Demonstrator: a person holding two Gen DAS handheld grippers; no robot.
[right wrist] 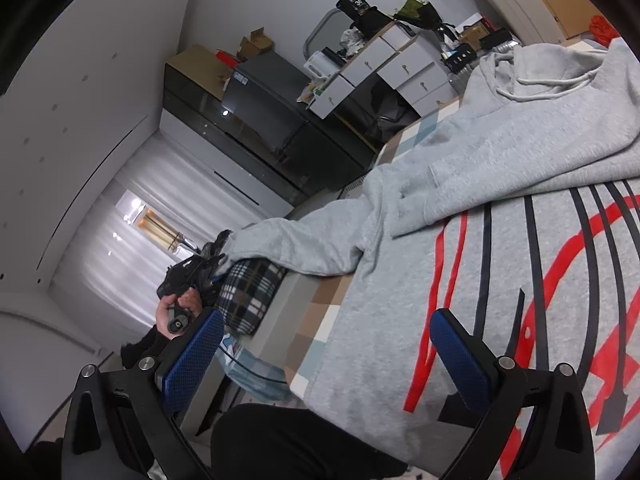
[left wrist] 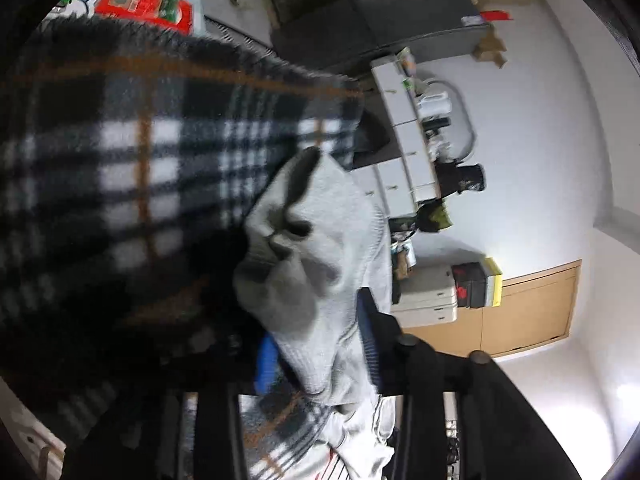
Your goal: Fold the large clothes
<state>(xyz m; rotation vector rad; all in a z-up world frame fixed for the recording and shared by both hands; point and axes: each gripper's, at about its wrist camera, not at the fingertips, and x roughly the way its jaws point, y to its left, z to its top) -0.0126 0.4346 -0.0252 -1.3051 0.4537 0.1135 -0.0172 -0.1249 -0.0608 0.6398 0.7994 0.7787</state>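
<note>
A grey hoodie (right wrist: pixel 500 152) with a red and black print lies on a table under a checked cloth (right wrist: pixel 328 304). One sleeve (right wrist: pixel 304 240) stretches left off the table's edge to my left gripper (right wrist: pixel 196 266), held by a hand (right wrist: pixel 174 312). In the left wrist view the bunched cuff (left wrist: pixel 304 248) sits between the blue pads (left wrist: pixel 266 364), so the left gripper (left wrist: pixel 318 352) is shut on it. My right gripper (right wrist: pixel 328 356) stands open just above the hoodie's printed hem, its blue pads (right wrist: pixel 460 352) wide apart and holding nothing.
A black, white and brown plaid cushion (right wrist: pixel 248 296) sits beside the table under the sleeve; it fills the left wrist view as plaid fabric (left wrist: pixel 120 152). A white drawer unit (right wrist: pixel 384 68) and a dark cabinet (right wrist: pixel 256 112) stand behind. A dark-clothed leg (right wrist: pixel 288 440) is below.
</note>
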